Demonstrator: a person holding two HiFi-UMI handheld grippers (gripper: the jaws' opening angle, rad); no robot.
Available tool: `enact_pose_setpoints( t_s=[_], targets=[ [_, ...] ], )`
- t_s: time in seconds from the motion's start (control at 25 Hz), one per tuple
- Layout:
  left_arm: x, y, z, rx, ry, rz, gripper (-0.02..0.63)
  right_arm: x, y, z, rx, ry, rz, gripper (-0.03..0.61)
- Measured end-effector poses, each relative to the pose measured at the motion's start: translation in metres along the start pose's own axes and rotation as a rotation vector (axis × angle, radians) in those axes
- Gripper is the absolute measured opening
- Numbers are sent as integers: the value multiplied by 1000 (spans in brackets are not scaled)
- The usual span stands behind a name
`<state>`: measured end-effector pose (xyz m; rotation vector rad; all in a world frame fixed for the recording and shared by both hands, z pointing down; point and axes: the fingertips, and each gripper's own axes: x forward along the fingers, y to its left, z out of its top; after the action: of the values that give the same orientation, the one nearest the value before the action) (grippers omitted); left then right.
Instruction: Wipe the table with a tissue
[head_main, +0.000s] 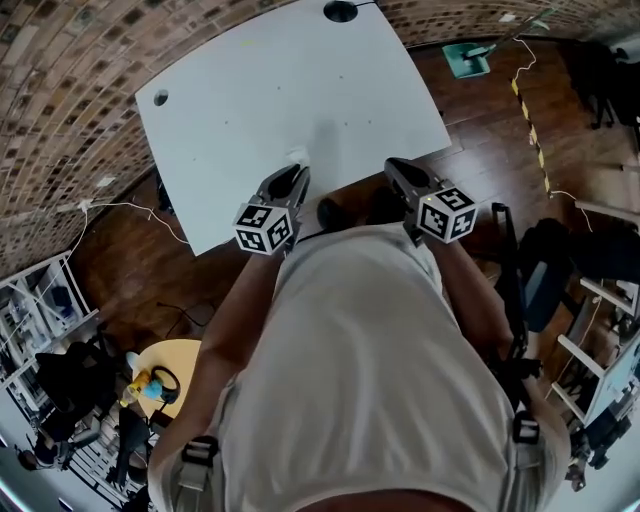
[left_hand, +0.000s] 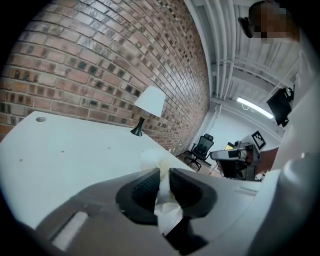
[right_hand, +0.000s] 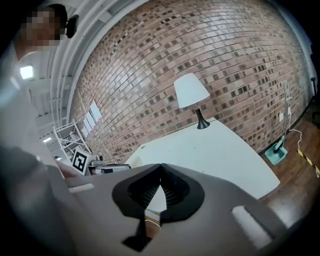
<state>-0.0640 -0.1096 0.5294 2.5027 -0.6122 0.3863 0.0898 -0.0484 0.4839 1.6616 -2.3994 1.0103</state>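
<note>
Your left tongs (left_hand: 164, 176) are clamped down on the white tissue (left_hand: 152, 160). It bunches out past the tips, right at the near edge of the tabletop (head_main: 290, 90). Your right tongs (right_hand: 160, 167) are closed tip to tip with nothing in them, sitting at that same near edge, a bit apart from the left.

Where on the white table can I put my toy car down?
Nearly all of the table is bare: the whole middle, from the small hole across to the right edge. The lamp takes the far edge. The near edge is busier, with the left gripper holding the tissue.
</note>
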Motion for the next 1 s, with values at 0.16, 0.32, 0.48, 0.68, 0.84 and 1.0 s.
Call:
enact_pose_setpoints(
  t_s=[0.16,0.32,0.48,0.68,0.84,1.0],
  targets=[
    [0,8,-11,-11,26,12,69,7,-3,-2,-12,6,12,8],
    [16,10,-12,-30,62,20,69,13,-16,2,2,14,26,8],
    [45,2,-11,-27,126,19,71,14,-35,16,14,3,42,8],
    [82,0,-14,-32,198,42,71,13,-65,21,43,16,60,8],
    [117,11,-13,-54,254,75,71,15,-93,39,40,24,83,8],
    [136,21,-25,-47,337,138,71,15,-114,48,67,23,99,8]
  ],
)
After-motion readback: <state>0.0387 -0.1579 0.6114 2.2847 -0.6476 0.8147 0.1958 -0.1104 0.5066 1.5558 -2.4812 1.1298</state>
